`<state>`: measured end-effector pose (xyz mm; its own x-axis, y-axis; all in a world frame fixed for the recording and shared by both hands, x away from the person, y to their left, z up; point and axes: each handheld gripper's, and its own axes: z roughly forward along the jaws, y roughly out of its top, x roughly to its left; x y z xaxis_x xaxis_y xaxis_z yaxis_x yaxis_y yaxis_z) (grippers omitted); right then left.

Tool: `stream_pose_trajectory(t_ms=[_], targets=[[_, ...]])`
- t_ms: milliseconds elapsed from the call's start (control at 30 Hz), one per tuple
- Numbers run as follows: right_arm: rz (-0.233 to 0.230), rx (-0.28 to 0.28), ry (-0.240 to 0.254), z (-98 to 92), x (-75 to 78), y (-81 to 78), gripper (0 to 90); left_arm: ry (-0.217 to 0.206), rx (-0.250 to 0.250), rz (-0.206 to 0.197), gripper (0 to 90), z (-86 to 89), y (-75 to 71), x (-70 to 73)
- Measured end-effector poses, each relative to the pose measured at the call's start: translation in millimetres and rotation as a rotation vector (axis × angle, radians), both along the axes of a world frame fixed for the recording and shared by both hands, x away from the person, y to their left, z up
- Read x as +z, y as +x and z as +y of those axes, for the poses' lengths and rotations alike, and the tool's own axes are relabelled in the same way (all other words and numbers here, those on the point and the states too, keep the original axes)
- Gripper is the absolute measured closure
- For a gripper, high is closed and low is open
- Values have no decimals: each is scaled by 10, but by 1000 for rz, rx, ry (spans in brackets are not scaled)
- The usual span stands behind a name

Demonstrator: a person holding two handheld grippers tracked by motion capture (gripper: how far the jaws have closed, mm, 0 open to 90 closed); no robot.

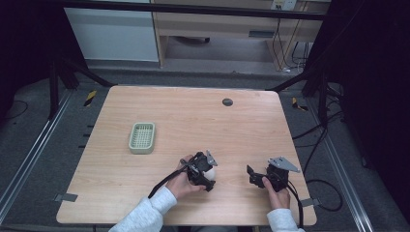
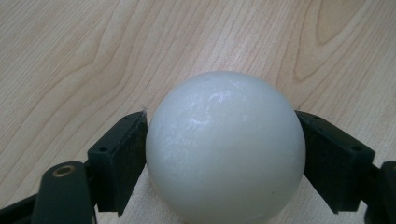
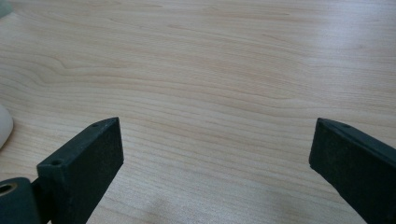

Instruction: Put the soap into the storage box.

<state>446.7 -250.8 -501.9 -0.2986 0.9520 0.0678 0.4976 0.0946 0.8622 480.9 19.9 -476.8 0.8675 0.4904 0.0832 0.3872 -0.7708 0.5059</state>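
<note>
A pale wooden table stretches ahead of me, a dim workshop floor beyond it. My left gripper has its pads against both sides of a white ball, which sits on the wood right between my jaws, so I judge the grasp made but the lift not yet done. My right gripper rests to the side with jaws wide apart and nothing in them. A green basket waits well off to my left gripper's far side, likely where the ball goes.
</note>
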Motion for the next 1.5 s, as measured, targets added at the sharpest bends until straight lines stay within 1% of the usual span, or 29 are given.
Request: stream_pose_trajectory(t_ms=[67, 267, 533, 600, 667, 733, 900, 967, 1200, 1233, 1400, 1500], targets=[[-3, -1, -4, 0, -2, 2, 33, 3, 0, -4, 221, -5, -5, 1], [1, 0, 0, 0, 0, 0, 33, 8, 2, -3, 225, -11, -7, 5], [1, 1, -2, -1, -1, 2, 33, 19, -10, -9, 226, -18, -22, 12], [1, 0, -1, 0, 0, 0, 33, 28, -11, -17, 227, -14, -29, 16], [2, 2, -1, 0, 0, 0, 33, 29, -10, -17, 227, -11, -29, 17], [2, 3, -1, 1, -1, 0, 33, 32, -6, -25, 227, -1, -29, 26], [3, 1, -3, 0, -2, 1, 33, 15, 3, -27, 228, 37, -27, 84], [1, 1, -5, -1, -3, 3, 33, 0, 4, -27, 228, 59, -32, 118], [2, 2, -5, -1, -3, 2, 33, -15, 5, -34, 228, 163, -43, 260], [1, 1, -5, -2, -3, 2, 33, -23, 13, -42, 227, 182, -48, 279], [0, -1, -7, -2, -5, 4, 33, -41, 28, -48, 227, 286, -51, 360], [1, 3, -3, -4, -6, 0, 33, -39, 39, -50, 228, 350, -42, 400]])
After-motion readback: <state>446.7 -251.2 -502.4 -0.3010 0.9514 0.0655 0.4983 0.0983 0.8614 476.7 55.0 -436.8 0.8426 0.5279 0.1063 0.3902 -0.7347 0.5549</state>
